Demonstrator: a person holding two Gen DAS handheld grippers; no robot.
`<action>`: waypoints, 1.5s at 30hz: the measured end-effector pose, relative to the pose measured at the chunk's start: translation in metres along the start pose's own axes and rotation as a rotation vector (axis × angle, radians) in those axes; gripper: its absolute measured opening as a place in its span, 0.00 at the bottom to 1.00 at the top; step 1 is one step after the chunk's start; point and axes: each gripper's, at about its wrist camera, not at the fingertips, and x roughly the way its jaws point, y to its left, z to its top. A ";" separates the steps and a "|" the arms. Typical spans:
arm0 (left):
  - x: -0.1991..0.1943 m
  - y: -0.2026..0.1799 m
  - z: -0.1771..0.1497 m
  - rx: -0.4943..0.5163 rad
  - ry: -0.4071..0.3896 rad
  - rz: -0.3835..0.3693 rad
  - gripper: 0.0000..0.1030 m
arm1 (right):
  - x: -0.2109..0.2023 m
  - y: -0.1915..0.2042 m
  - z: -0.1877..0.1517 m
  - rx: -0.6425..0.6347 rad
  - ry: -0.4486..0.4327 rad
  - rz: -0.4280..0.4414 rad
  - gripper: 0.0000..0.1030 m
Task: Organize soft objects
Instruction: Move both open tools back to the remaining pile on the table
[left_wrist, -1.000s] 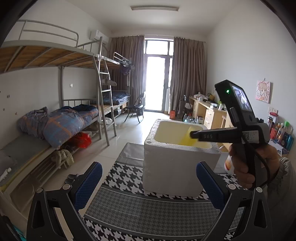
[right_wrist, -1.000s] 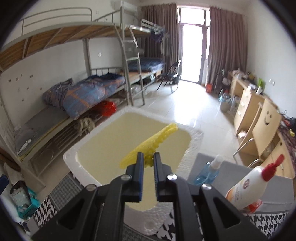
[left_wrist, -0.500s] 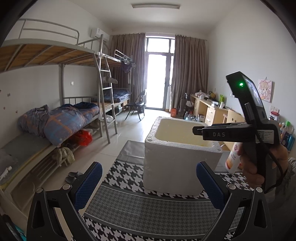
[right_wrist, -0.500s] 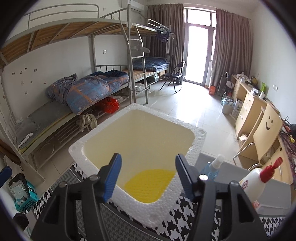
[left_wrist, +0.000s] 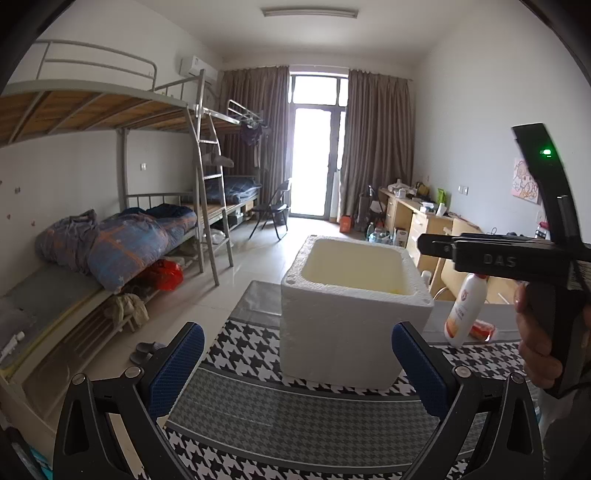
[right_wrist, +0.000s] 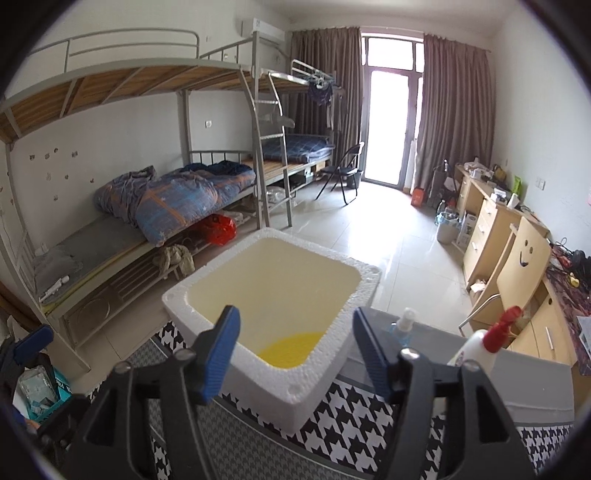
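Note:
A white foam box (left_wrist: 351, 317) stands on a houndstooth cloth table (left_wrist: 258, 413); it also shows in the right wrist view (right_wrist: 295, 384). A yellow soft object (right_wrist: 291, 349) lies on the box's floor. My right gripper (right_wrist: 295, 350) is open and empty, just above the box's near rim; it shows from the side in the left wrist view (left_wrist: 436, 245). My left gripper (left_wrist: 295, 365) is open and empty, in front of the box, a little back from it.
A white lotion bottle with a red pump (right_wrist: 476, 347) and a blue spray bottle (right_wrist: 402, 328) stand right of the box. A bunk bed (left_wrist: 110, 240) runs along the left wall. Wooden desks (right_wrist: 491, 229) line the right wall.
My right gripper opened and dropped the yellow object into the box, then drew back and up. My left gripper stayed open and pulled back slightly.

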 end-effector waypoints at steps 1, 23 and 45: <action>-0.001 -0.002 0.000 0.000 -0.002 -0.001 0.99 | -0.004 -0.001 0.000 0.003 -0.009 -0.001 0.76; -0.042 -0.048 0.005 0.067 -0.074 -0.120 0.99 | -0.094 -0.010 -0.032 0.048 -0.160 -0.044 0.80; -0.085 -0.088 -0.010 0.107 -0.157 -0.221 0.99 | -0.172 -0.031 -0.094 0.145 -0.333 -0.154 0.84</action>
